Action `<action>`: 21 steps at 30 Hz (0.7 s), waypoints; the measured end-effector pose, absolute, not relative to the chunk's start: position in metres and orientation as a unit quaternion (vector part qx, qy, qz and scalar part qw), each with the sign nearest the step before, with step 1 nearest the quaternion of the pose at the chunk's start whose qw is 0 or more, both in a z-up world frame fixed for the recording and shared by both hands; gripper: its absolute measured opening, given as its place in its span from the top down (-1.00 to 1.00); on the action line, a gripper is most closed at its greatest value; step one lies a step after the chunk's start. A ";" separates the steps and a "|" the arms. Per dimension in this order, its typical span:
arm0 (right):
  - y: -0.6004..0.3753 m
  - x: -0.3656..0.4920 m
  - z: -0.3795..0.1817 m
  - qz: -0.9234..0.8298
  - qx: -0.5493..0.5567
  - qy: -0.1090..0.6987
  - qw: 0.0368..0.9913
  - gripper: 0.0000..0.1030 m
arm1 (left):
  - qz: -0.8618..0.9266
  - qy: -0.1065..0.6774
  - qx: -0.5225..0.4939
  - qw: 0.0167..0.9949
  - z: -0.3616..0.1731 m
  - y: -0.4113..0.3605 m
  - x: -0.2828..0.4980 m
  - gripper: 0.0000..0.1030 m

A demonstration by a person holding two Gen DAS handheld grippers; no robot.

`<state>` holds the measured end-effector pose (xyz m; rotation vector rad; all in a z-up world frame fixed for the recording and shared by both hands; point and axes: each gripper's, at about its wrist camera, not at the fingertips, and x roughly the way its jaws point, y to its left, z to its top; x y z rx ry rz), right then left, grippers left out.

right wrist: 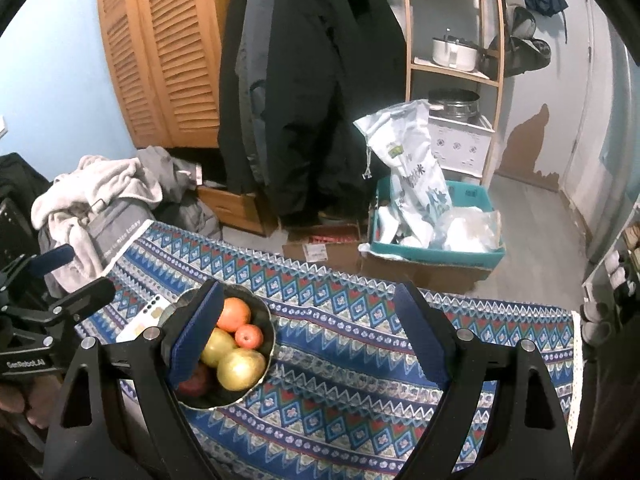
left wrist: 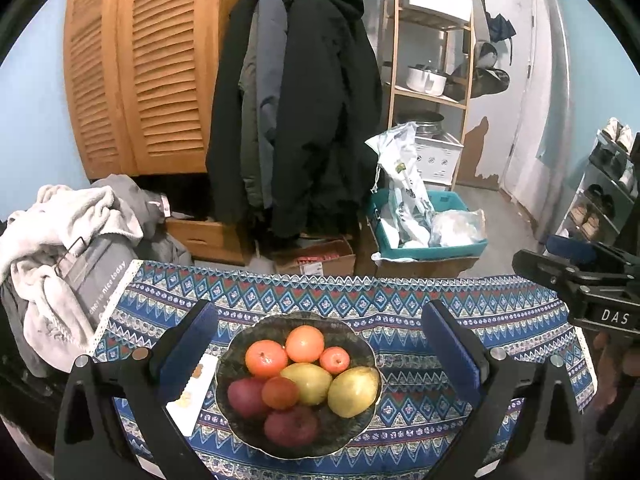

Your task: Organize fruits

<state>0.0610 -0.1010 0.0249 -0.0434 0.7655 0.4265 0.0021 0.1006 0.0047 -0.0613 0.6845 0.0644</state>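
Note:
A dark scalloped bowl (left wrist: pixel 236 420) sits on the patterned blue tablecloth (left wrist: pixel 400 312) and holds several fruits: oranges (left wrist: pixel 305 343), a small red one (left wrist: pixel 334 360), yellow-green pears (left wrist: pixel 354 391) and dark red apples (left wrist: pixel 291 425). My left gripper (left wrist: pixel 320 344) is open and empty, its fingers on either side of the bowl, above it. My right gripper (right wrist: pixel 308 336) is open and empty over bare cloth to the right of the bowl (right wrist: pixel 224 400). Its left finger (right wrist: pixel 192 340) hides part of the bowl. The right gripper also shows in the left wrist view (left wrist: pixel 580 280).
A white card (left wrist: pixel 192 388) lies left of the bowl. A pile of grey laundry (left wrist: pixel 60 240) is at the table's left. Behind the table are hanging coats (left wrist: pixel 300 100), cardboard boxes (left wrist: pixel 316 260), a teal bin (left wrist: pixel 428 248) with bags, and a shelf (left wrist: pixel 432 60).

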 end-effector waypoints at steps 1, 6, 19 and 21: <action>-0.101 0.061 0.025 0.206 -0.021 0.372 0.905 -0.67 | 0.030 0.338 -0.030 0.940 0.004 0.101 0.003 -0.99; -0.101 0.062 0.025 0.207 -0.020 0.372 0.905 -0.67 | 0.024 0.338 -0.023 0.941 0.003 0.098 0.001 -0.99; -0.102 0.061 0.023 0.209 -0.018 0.374 0.903 -0.67 | 0.021 0.338 -0.033 0.940 0.004 0.100 0.001 -0.99; -0.102 0.061 0.023 0.210 -0.017 0.375 0.903 -0.67 | 0.021 0.339 -0.036 0.940 0.005 0.101 0.000 -0.99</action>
